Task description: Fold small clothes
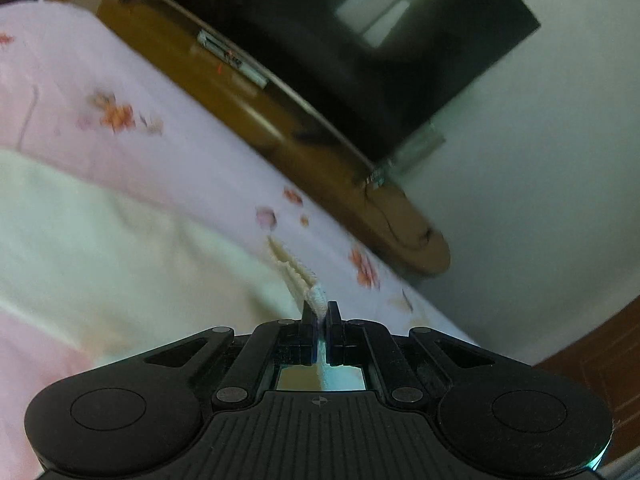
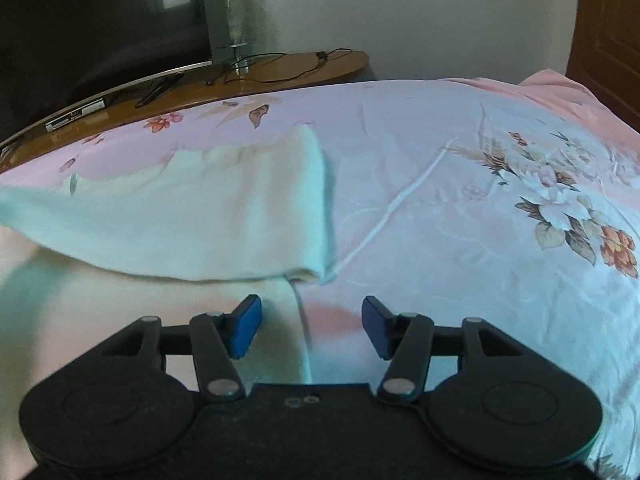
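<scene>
A cream knitted garment (image 1: 120,248) lies on a pink floral bedsheet (image 1: 132,92). My left gripper (image 1: 320,312) is shut on a ribbed edge of that garment (image 1: 298,270), which rises from the bed into the jaws. In the right wrist view the same cream garment (image 2: 224,208) lies spread, with one layer folded over and lifted at the left. My right gripper (image 2: 312,326) hovers over the garment's near right edge (image 2: 288,304), its blue pads (image 2: 244,326) apart with nothing pinched between them.
A wooden stand (image 2: 280,70) runs along the far side of the bed, carrying a dark television (image 1: 360,60), a cable and a glass ornament (image 2: 236,24). A white wall (image 2: 440,12) is behind it. Wooden furniture (image 2: 608,32) stands at the right.
</scene>
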Demonstrator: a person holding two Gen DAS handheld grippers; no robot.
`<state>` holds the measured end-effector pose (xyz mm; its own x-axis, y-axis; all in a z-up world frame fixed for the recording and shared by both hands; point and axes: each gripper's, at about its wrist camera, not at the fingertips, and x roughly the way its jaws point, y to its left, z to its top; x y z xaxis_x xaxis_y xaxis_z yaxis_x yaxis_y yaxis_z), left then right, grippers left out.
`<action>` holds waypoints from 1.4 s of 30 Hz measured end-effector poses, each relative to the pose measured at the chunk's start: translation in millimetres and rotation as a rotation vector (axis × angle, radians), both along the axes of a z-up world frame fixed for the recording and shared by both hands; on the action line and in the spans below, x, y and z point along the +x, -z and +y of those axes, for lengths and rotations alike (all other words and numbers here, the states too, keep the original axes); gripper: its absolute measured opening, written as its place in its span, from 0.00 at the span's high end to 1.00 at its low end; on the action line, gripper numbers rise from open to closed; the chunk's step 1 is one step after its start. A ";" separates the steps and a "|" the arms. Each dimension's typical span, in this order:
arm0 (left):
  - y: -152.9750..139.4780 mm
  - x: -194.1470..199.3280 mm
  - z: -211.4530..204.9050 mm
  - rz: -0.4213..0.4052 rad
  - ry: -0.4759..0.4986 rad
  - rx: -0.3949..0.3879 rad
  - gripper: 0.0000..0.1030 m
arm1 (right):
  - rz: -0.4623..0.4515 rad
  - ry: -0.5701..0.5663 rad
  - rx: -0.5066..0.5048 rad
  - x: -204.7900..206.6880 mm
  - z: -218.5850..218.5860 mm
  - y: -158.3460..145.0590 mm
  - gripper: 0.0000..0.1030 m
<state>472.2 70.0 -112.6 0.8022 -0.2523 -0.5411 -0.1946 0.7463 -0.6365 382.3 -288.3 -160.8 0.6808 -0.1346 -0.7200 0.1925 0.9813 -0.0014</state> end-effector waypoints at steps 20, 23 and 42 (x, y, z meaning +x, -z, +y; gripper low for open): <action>85.1 -32.1 35.6 0.189 -0.071 0.177 0.97 | -0.044 0.020 0.148 10.4 -13.4 2.8 0.95; 77.6 -36.2 34.5 0.179 -0.049 0.223 0.96 | -0.021 0.007 0.167 5.5 -17.8 -3.0 0.89; 72.4 -10.2 4.1 0.157 -0.007 0.379 0.34 | -0.049 0.013 0.264 115.0 -44.1 -8.8 0.61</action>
<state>462.0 74.1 -185.0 0.7033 -0.0066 -0.7109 -0.2733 0.9206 -0.2788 497.3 -332.4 -152.0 0.7152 0.0445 -0.6975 0.1990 0.9437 0.2642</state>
